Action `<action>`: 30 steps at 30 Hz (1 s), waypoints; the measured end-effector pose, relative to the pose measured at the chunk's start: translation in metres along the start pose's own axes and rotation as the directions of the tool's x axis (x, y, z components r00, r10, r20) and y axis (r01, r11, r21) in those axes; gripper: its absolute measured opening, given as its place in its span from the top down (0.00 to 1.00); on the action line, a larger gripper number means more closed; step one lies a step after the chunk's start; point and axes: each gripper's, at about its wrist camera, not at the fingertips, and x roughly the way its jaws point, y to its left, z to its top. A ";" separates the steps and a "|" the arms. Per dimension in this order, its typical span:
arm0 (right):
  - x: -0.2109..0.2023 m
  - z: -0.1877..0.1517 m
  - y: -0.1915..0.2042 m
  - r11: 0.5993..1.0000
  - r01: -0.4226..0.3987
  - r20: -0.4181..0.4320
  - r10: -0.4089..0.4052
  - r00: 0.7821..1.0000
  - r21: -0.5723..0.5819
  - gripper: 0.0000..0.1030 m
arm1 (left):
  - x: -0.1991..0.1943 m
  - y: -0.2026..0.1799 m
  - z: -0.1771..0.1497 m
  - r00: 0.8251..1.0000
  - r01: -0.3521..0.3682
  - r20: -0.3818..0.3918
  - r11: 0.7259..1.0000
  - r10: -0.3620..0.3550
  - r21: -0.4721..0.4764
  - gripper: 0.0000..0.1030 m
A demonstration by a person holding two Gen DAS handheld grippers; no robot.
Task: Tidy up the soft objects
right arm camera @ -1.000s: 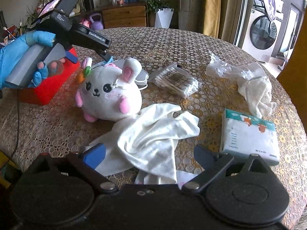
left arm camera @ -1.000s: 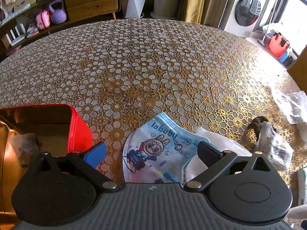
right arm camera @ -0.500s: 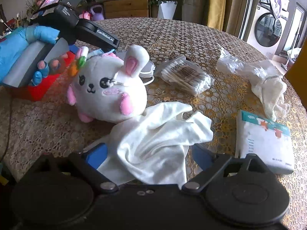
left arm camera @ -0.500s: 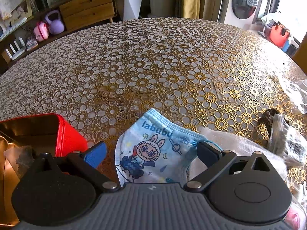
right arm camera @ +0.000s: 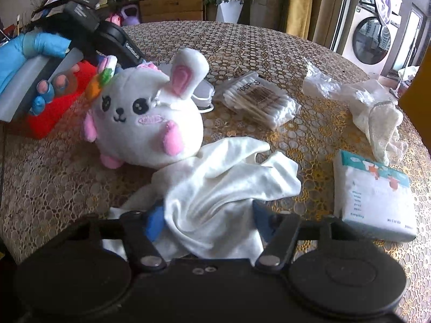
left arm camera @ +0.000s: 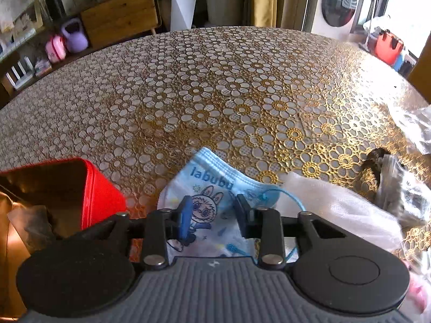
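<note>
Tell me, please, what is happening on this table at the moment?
A person is tidying soft items with a handheld gripper in each hand. The left gripper has its fingers partly closed around a blue labubu face mask lying beside an open red tin. The right gripper straddles a bunched white cloth, not yet pinching it flat. A white bunny plush, a pack of cotton swabs and a tissue pack wait on the lace tablecloth.
</note>
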 end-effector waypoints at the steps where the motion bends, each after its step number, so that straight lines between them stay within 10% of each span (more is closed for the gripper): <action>1: -0.001 0.000 0.001 1.000 0.001 0.005 -0.001 1.000 0.001 0.48 | 0.000 -0.003 0.000 1.000 -0.007 0.006 1.000 0.007 0.018 0.69; 7: -0.007 -0.002 0.007 1.000 0.012 0.033 -0.011 0.999 -0.004 0.86 | -0.003 -0.007 -0.002 0.999 0.037 -0.003 0.999 -0.037 0.032 0.92; 18: -0.021 -0.004 -0.007 0.999 -0.009 0.058 0.006 0.998 0.050 0.87 | -0.012 0.005 0.002 0.986 0.159 -0.035 0.987 -0.161 -0.035 0.91; 21: -0.019 -0.006 -0.008 0.999 -0.013 0.050 0.011 0.999 0.047 0.87 | -0.013 0.006 0.005 0.986 0.161 -0.026 0.986 -0.162 -0.038 0.82; 25: -0.021 -0.007 -0.011 0.999 -0.029 0.048 0.027 0.998 0.046 0.87 | -0.010 0.004 0.007 0.988 0.153 -0.017 0.988 -0.154 -0.034 0.40; 30: -0.024 -0.006 -0.015 0.999 -0.024 0.056 0.022 0.998 0.037 0.84 | -0.003 -0.002 0.007 0.994 0.102 -0.027 0.995 -0.102 0.001 0.37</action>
